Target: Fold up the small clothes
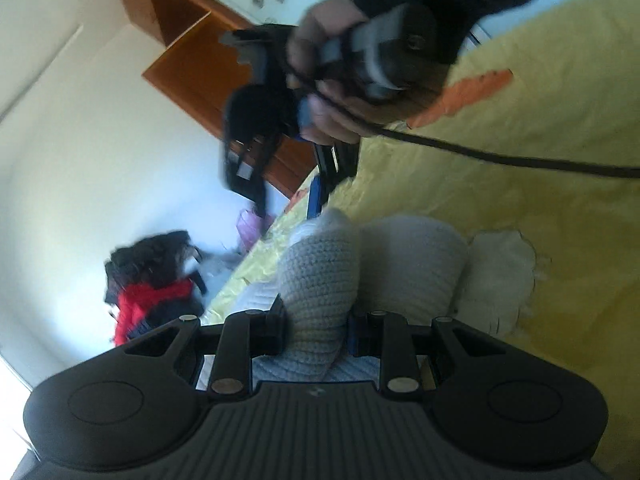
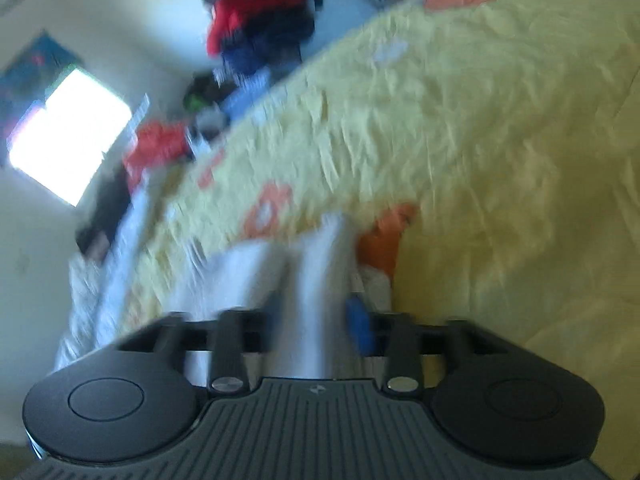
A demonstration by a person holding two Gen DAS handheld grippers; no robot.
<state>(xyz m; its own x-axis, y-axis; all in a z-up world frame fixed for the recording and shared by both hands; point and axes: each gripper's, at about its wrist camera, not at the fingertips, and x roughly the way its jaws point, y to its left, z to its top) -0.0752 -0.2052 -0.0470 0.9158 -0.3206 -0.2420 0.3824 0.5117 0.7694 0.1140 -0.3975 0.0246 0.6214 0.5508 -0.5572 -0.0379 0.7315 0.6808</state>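
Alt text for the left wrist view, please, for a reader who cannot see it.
The left tongs pinch a grey knitted garment above a yellow bedspread. Ahead, blurred, a person's hand holds the right tongs, a black cable trailing off to the right.

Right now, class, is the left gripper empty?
No, the left gripper is shut on a grey knitted garment.

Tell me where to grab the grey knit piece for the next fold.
Judging from the left wrist view, keep the left gripper on the grey knit where its rolled end sticks out. Bring the other gripper from the far side onto the broad part lying flat on the yellow bedspread.
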